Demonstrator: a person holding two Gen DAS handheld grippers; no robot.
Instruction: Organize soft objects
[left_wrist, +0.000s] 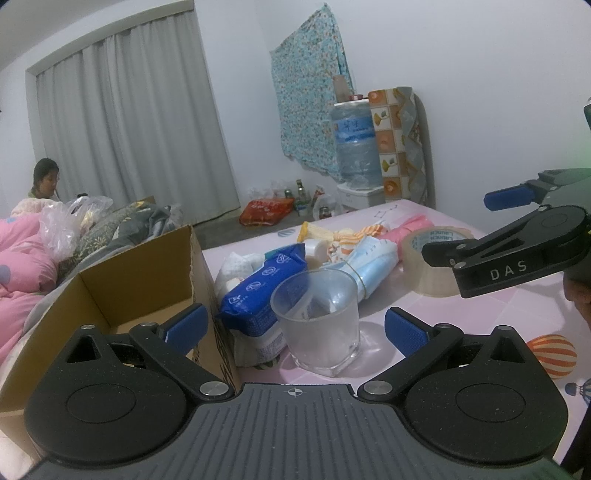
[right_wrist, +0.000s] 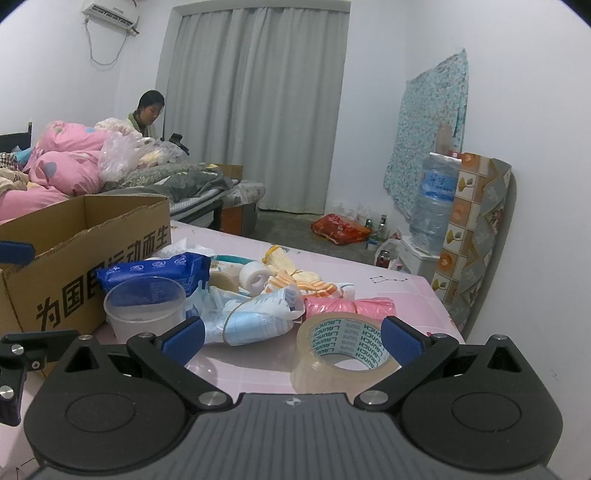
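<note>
A pile of soft things lies on the pink table: a blue wipes pack (left_wrist: 258, 291) (right_wrist: 162, 273), a bundle of face masks held by a rubber band (left_wrist: 373, 262) (right_wrist: 251, 317), striped socks (left_wrist: 354, 234) (right_wrist: 314, 284) and a pink plastic bag roll (right_wrist: 347, 304). An open cardboard box (left_wrist: 147, 280) (right_wrist: 85, 254) stands left of the pile. My left gripper (left_wrist: 295, 326) is open and empty, with a clear plastic cup (left_wrist: 317, 314) between its fingers. My right gripper (right_wrist: 291, 334) is open and empty, above a tape roll (right_wrist: 343, 350); it also shows in the left wrist view (left_wrist: 480, 229).
A white tape roll (right_wrist: 255, 275) and a beige tape roll (right_wrist: 221, 282) lie in the pile. A bed with pink bedding (right_wrist: 55, 166) and a seated person (right_wrist: 147, 110) are at the left. A water dispenser (right_wrist: 432, 206) and rolled mat (right_wrist: 476, 236) stand past the table's far edge.
</note>
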